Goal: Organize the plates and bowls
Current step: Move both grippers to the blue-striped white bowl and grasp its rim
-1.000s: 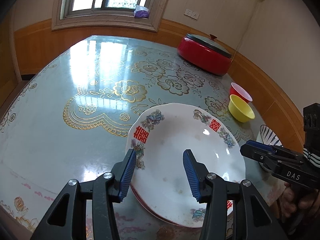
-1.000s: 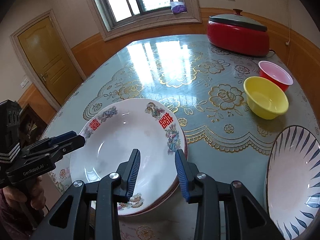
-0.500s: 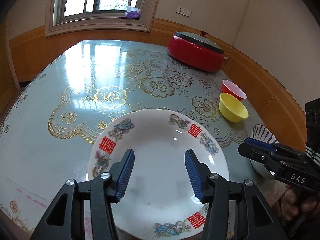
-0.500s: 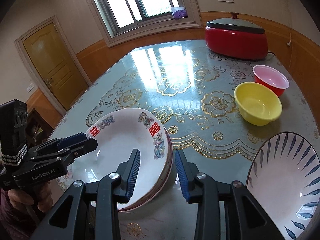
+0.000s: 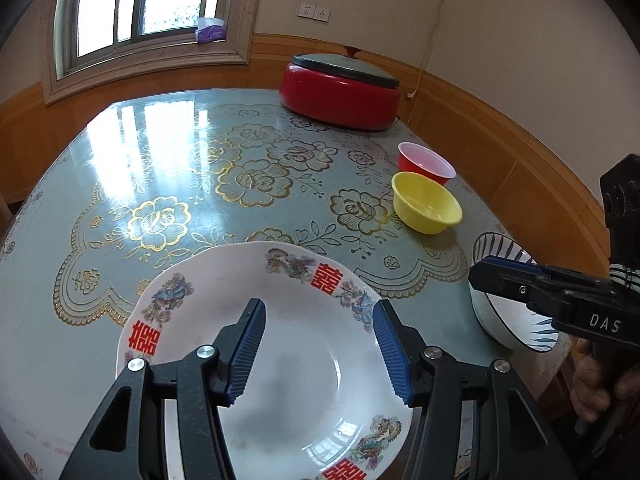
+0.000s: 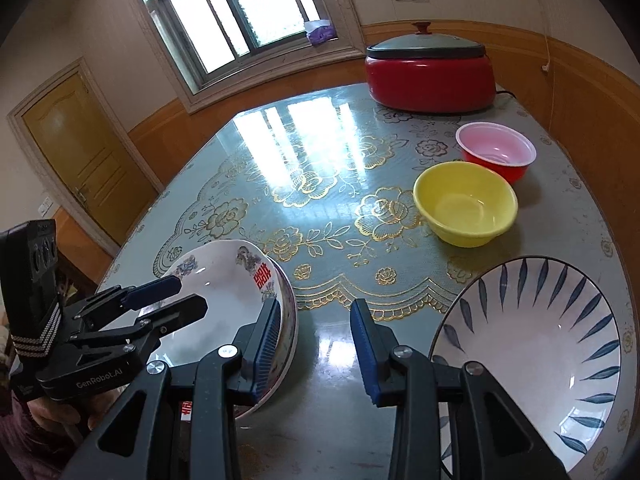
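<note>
The white plate (image 5: 288, 344), printed with red characters and flowers, is seen at the near edge of the table (image 5: 168, 184), directly under the left gripper (image 5: 318, 354). That gripper's jaws are spread wide and nothing is held between them. In the right wrist view the plate (image 6: 224, 292) appears tilted, with the left gripper (image 6: 172, 300) over it. The right gripper (image 6: 314, 354) is also wide open and empty, poised between the plate and the striped bowl (image 6: 536, 344). The yellow bowl (image 6: 466, 204) and red bowl (image 6: 496, 150) are found just beside each other, farther back near the red pot (image 6: 430, 76).
</note>
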